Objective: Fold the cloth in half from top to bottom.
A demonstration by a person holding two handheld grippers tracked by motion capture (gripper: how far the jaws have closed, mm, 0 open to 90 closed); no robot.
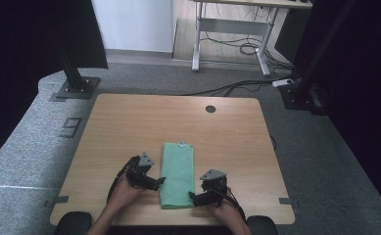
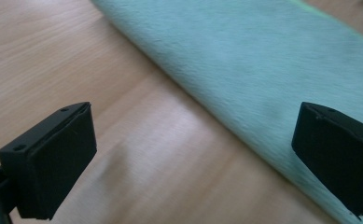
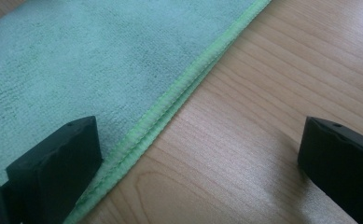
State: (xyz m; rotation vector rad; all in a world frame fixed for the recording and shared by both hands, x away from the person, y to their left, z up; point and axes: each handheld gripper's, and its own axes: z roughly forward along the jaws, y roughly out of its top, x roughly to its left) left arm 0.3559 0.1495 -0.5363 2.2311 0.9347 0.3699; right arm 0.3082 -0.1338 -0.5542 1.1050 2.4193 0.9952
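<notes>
Wooden table (image 1: 129, 122): clear working surface. Green towel (image 1: 177, 174): folded into a long strip, lying flat at the near centre of the table, stitched double edge on its right side, smooth fold on its left. Left gripper (image 1: 159, 182): jaws spread wide, holding nothing, straddling the towel's left fold edge near the front end. Right gripper (image 1: 192, 198): jaws likewise wide apart and empty, straddling the stitched edge at the near corner. Recommendation: lower both evenly, catch every layer before closing, keep the edges aligned.
</notes>
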